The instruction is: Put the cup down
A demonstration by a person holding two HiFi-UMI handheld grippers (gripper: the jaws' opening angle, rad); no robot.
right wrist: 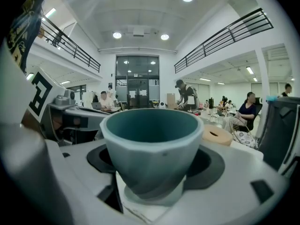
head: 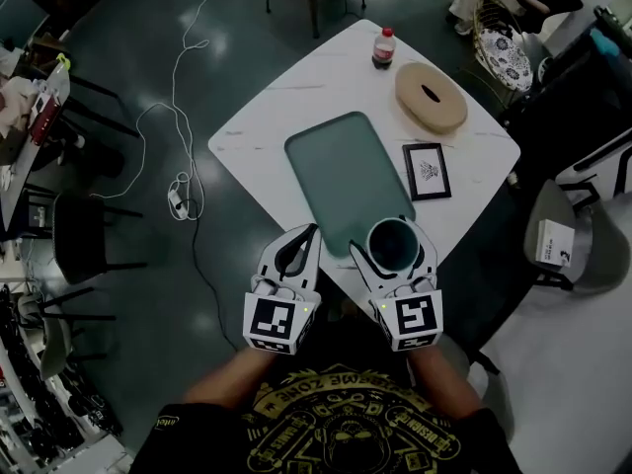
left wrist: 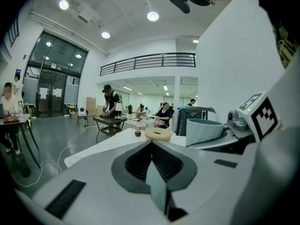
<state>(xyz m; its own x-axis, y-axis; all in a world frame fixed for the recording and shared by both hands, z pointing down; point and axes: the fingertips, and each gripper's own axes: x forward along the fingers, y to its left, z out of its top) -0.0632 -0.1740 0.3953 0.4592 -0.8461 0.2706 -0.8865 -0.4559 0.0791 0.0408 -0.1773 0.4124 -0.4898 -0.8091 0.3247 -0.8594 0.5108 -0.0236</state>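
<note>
Sensibly, your right gripper [head: 393, 255] pinches the cup [right wrist: 152, 149] upright at the tray's [head: 341, 171] near end for setting down; your left gripper [head: 312, 233] hangs beside it, jaws together.

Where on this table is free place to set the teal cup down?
The flat green rectangular tray in the middle is wholly bare. The white square table is also bare left of the tray, toward its left corner. Crowded: the far right side, with a red-capped dark bottle, a round tan disc and a black-framed card.
</note>
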